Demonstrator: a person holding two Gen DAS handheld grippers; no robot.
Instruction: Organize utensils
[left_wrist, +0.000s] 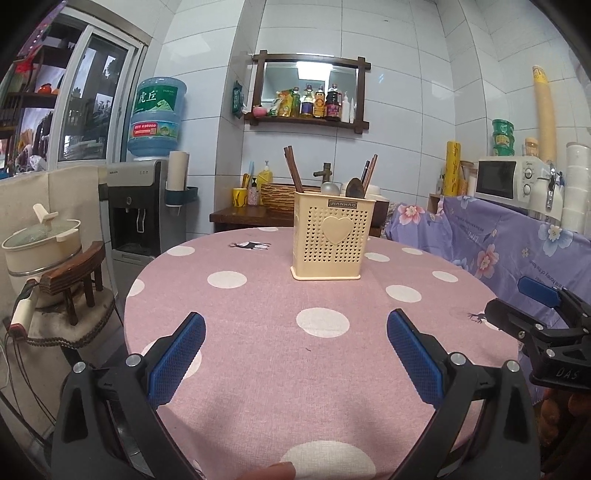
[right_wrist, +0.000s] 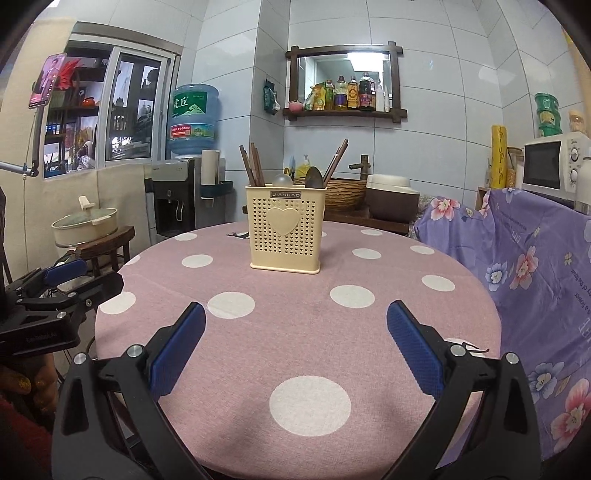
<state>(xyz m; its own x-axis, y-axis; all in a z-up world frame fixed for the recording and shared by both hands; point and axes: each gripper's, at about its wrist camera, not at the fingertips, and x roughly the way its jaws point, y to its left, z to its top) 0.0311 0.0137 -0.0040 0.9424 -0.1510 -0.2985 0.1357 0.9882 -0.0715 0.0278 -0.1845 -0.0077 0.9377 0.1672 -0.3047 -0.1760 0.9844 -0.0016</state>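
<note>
Utensils (left_wrist: 325, 181) stand in holder (left_wrist: 327, 240); counter (left_wrist: 258, 332) bare; both claws (left_wrist: 295, 354) (right_wrist: 295, 347) agape, empty; apparently finished.

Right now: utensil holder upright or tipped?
Upright: the utensil holder sits flat on the table, chopsticks and spoons poking out the top.

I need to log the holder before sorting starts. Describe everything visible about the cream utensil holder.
The utensil holder is a cream, plastic-looking rectangular box, its walls pierced with small heart holes, a raised heart on the front and a JIANHAO label near the rim. It stands upright on the polka-dot tablecloth, toward the far side. Dark chopsticks and spoons poke out. Neither gripper touches it.
</note>
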